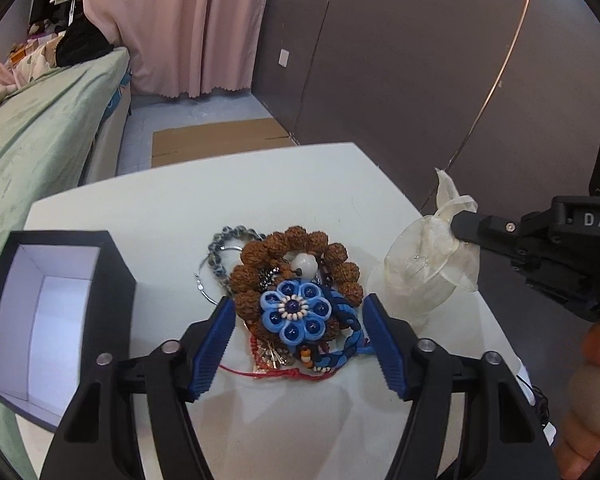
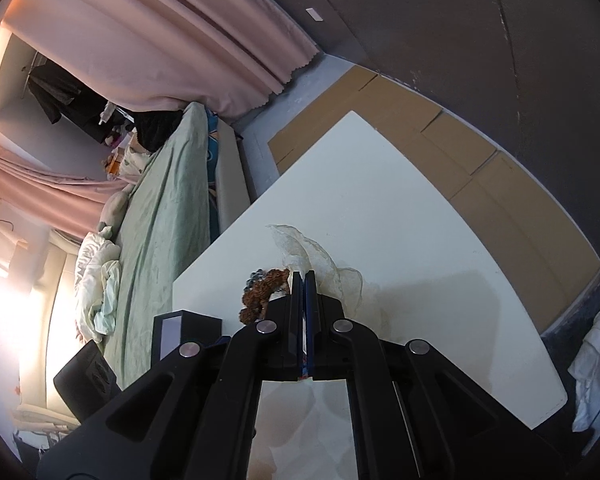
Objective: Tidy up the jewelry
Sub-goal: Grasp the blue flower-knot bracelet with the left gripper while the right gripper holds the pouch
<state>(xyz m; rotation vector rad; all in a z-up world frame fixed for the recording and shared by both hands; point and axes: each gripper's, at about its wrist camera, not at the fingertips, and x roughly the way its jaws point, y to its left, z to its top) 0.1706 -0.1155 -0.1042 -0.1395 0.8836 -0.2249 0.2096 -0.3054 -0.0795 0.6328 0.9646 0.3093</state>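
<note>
flower (image 1: pixel 295 311) blue | beads (image 1: pixel 300 256) brown | pouch (image 1: pixel 424 264) cream | box (image 1: pixel 56 312) black

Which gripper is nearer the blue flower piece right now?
Left. The left gripper is open with its fingers on either side of the blue flower piece. The right gripper is off to the side, shut on the sheer organza pouch.

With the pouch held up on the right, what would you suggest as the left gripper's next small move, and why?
Probably lower the open left gripper and close on the blue flower piece, which lies between its fingers atop the pile; the right gripper already pinches the sheer pouch.
</note>
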